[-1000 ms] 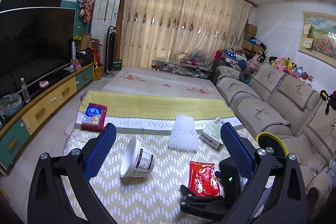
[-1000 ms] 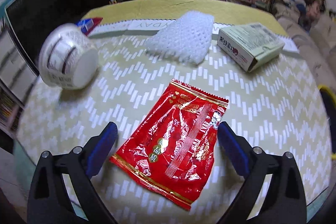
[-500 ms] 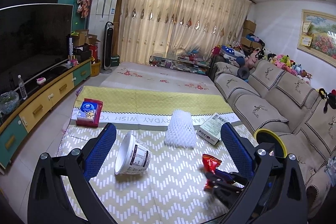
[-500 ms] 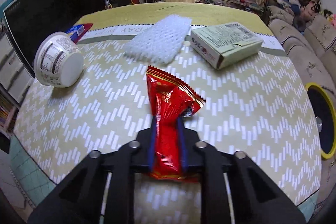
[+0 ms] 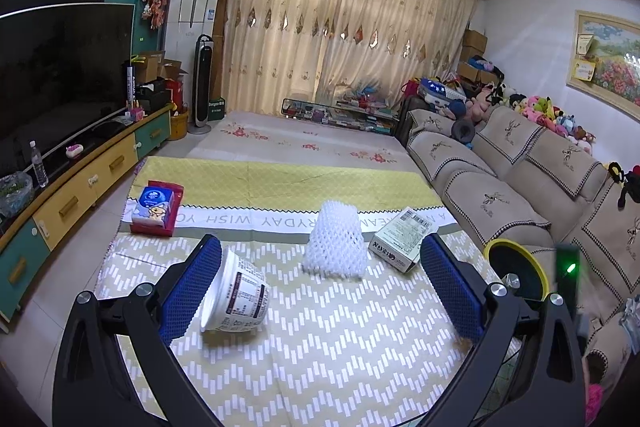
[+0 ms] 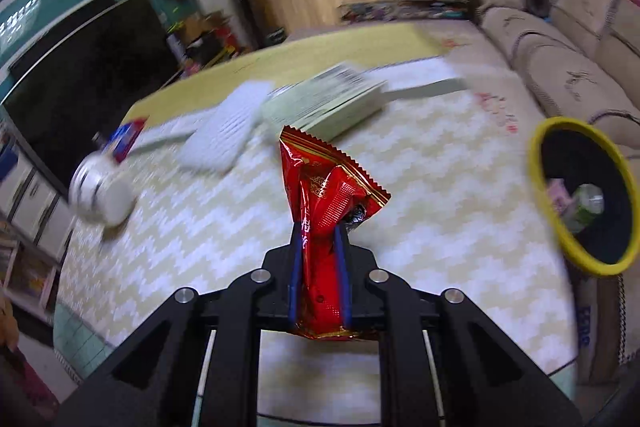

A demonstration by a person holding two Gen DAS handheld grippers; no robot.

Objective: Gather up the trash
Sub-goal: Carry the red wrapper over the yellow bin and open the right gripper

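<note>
1. The right gripper has its jaws pressed narrow on a crumpled red foil snack wrapper, held up above the bench, which wears a green-and-white zigzag cloth.
2. The left gripper hovers over the same bench with its blue-padded jaws wide and nothing between them.
3. Just beside its left pad lies a white paper cup, tipped on its side.
4. Farther on stand a white foam net sleeve and, near it, a pale cardboard box.
5. At the bench's right edge is a black bin with a yellow rim, with trash inside.
</note>
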